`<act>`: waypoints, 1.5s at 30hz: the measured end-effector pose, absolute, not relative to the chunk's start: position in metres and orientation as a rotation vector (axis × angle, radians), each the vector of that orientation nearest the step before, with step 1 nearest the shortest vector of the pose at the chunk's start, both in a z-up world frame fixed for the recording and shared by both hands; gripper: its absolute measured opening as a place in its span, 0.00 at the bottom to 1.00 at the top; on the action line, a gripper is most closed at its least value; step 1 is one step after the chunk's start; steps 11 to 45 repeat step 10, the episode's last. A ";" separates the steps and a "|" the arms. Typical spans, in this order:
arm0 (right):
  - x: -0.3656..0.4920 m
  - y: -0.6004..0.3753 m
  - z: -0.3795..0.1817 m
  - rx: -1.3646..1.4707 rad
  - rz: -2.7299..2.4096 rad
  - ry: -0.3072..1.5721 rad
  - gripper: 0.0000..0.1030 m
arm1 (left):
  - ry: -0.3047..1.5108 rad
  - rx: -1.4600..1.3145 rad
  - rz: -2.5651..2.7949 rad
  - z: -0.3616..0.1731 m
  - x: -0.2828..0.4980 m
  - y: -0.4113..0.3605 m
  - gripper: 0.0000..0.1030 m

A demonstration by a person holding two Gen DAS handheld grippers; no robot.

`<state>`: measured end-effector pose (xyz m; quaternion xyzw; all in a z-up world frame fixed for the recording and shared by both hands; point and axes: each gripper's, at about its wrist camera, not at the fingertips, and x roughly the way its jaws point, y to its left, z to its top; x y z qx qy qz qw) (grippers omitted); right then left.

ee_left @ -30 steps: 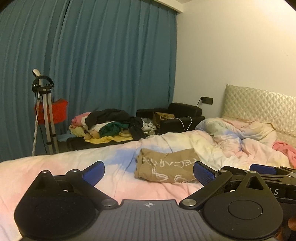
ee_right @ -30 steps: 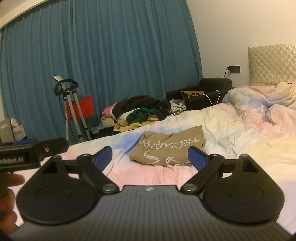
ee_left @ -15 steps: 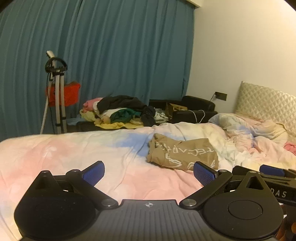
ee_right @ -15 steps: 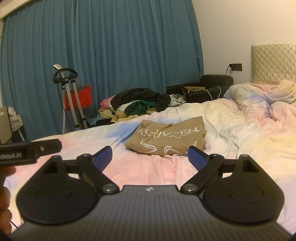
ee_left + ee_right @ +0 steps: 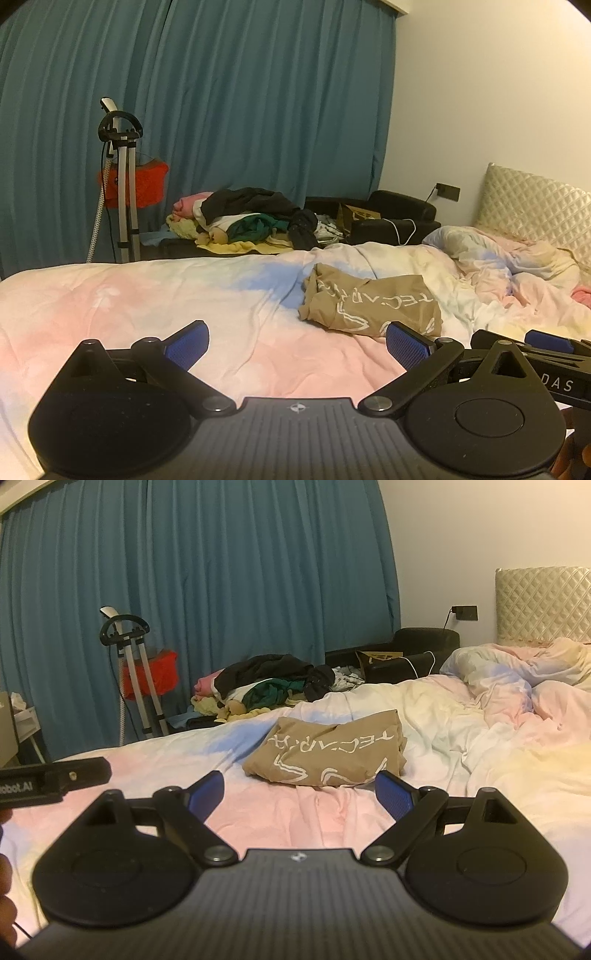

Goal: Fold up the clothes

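Both my left tongs [image 5: 297,341] and right tongs [image 5: 300,788] are wide open and empty, near the folded tan shirt [image 5: 327,753] on the bed [image 5: 332,812]; next, fetch another garment.

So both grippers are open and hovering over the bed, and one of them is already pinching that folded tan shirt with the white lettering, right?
Not quite. Neither gripper is pinching it. The folded tan shirt lies by itself on the bed cover, beyond the fingertips. The right wrist view shows the right gripper open and empty short of the shirt, and the left wrist view shows the left gripper open and empty too.
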<state>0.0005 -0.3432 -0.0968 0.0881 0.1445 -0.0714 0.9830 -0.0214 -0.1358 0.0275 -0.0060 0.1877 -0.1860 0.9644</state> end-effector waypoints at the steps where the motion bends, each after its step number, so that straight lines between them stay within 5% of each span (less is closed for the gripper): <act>1: 0.000 -0.343 -0.097 0.177 -0.144 0.290 0.88 | 0.379 -0.012 -0.376 0.027 -0.022 -0.135 1.00; 45: 0.001 -0.343 -0.096 0.175 -0.149 0.291 0.88 | 0.377 -0.008 -0.370 0.026 -0.024 -0.135 1.00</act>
